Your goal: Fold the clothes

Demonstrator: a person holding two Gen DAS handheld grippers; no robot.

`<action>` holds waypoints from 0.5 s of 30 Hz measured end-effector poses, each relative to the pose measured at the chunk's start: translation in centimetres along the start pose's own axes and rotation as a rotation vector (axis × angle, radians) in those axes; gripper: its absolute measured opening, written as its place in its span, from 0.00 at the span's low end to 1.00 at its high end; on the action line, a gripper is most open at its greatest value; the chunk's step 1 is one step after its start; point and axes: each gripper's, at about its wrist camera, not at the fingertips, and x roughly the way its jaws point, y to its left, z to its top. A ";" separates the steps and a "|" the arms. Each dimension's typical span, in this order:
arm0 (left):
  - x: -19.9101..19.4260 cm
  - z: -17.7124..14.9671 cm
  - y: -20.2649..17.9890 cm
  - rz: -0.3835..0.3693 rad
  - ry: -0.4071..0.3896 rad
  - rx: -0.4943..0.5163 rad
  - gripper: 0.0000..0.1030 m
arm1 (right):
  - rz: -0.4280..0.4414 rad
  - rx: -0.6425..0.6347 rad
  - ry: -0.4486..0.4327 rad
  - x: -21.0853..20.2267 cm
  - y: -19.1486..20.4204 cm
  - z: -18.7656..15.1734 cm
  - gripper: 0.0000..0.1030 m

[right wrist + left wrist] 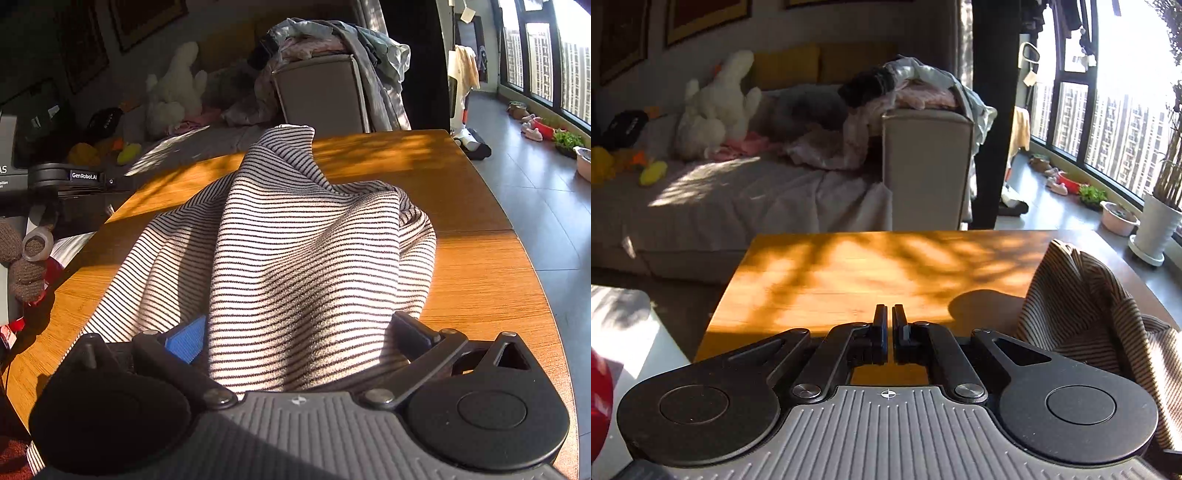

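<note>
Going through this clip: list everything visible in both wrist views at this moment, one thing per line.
striped garment: one, white with dark stripes, bunched on the table, running between the right gripper's fingers
table: one, orange wood, foreground
sofa: one, pale cover, behind the table
plush toy: one, white, on the sofa
yellow toys: a few, on the sofa's left part
clothes pile: one, mixed colours, on the sofa arm
potted plant: one, white pot, by the window
left gripper: black, shut, empty, over the table
right gripper: black, blue pad, fingers wide around the garment
</note>
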 end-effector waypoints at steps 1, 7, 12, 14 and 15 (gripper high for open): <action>0.2 0.4 0.6 -0.010 0.010 -0.018 0.03 | -0.010 -0.013 0.026 0.2 0.2 0.3 1.00; 0.2 0.1 -1.2 -0.144 0.058 0.003 0.48 | -0.118 -0.202 0.055 -0.1 2.7 2.0 0.89; 0.4 -1.6 -4.9 -0.193 0.101 0.071 0.61 | -0.143 -0.211 -0.116 -2.6 4.3 5.2 0.56; 0.4 -2.0 -5.7 -0.203 0.112 0.082 0.66 | -0.105 -0.196 -0.098 -1.8 5.0 6.0 0.56; 0.2 -2.1 -5.8 -0.206 0.116 0.085 0.68 | -0.126 -0.223 -0.074 -0.8 5.4 5.7 0.56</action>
